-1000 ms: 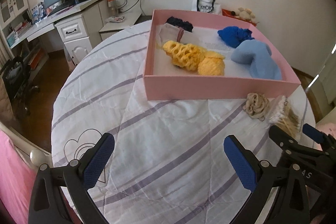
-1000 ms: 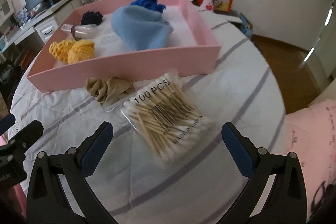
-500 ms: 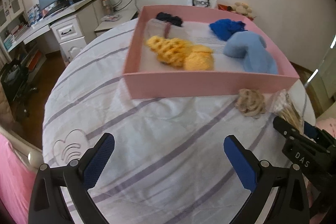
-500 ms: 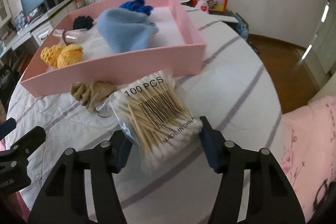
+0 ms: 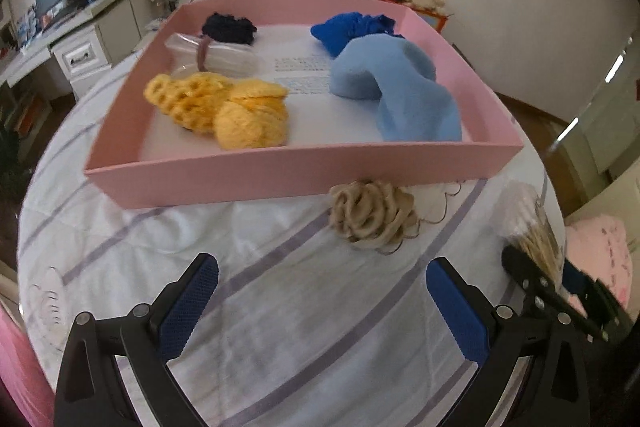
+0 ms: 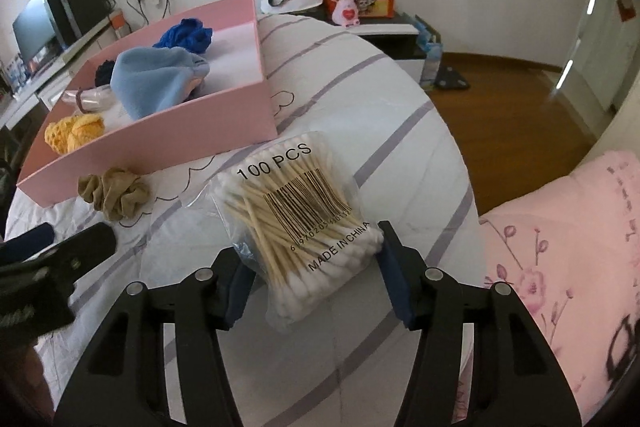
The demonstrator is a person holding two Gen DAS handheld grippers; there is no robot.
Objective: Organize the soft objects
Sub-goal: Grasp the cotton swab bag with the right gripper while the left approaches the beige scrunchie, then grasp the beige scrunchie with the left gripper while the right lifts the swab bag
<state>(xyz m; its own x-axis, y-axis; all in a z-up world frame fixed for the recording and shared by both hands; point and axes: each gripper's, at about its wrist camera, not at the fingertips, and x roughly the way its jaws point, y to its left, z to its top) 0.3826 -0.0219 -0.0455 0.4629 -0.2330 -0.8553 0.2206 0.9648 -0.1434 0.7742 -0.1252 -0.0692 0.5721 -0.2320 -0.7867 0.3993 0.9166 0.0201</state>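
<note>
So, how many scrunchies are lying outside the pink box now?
1: the beige scrunchie lies on the bed cover, against the front wall of the pink box. None other is visible outside it.

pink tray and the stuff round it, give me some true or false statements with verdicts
1. The right claw is shut on the clear bag of wooden cotton swabs. True.
2. The beige fabric scrunchie lies inside the shallow pink cardboard tray. False: it lies on the white striped bedcover, just outside the tray's near wall.
3. The left claw is open and empty. True.
4. The light blue fleece cloth lies on the bedcover. False: it is in the tray.
5. The yellow crocheted bundle is in the tray. True.
</note>
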